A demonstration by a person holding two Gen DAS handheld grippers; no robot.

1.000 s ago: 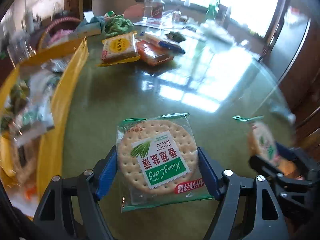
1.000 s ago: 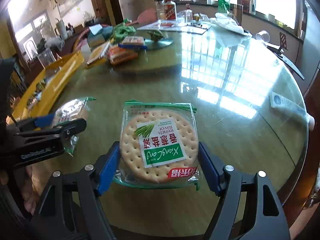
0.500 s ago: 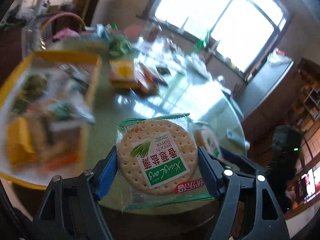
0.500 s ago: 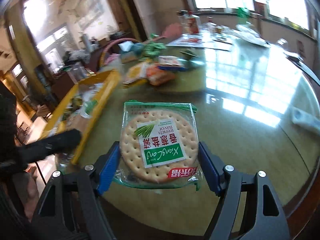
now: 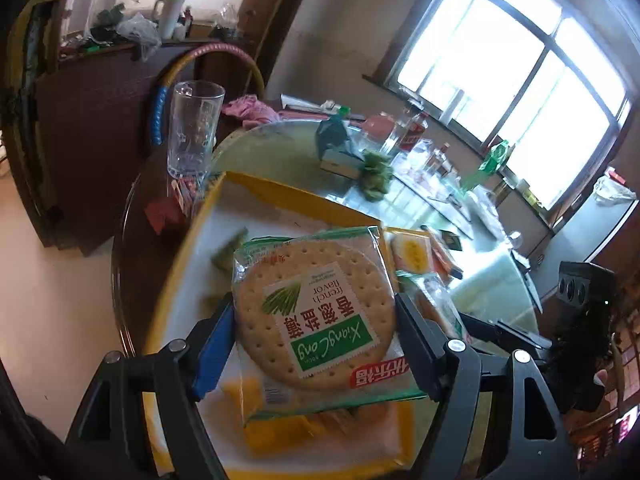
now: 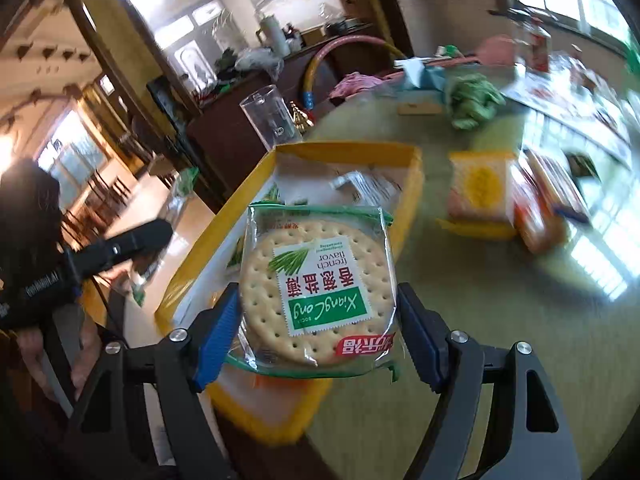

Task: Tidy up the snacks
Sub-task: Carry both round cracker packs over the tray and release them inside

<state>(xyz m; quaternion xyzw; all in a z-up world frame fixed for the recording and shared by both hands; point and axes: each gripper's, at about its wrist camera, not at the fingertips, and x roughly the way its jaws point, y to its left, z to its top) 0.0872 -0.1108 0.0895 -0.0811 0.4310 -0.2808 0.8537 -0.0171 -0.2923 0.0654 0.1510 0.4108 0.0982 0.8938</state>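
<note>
Two wrist views, each looking down a pair of black tongs with blue pads. The left tongs pinch a clear packet holding a round cracker by its two sides, held in the air above a yellow tray with a white floor. The right tongs pinch a second, matching cracker packet the same way, over the near corner of that tray. The tray sits on a round green glass counter. At about 2 o'clock from the right packet lie an orange-yellow snack pack and a red pack on the counter. At 11 o'clock from the left packet stands an upright empty glass mug, just beyond the tray's far edge
</note>
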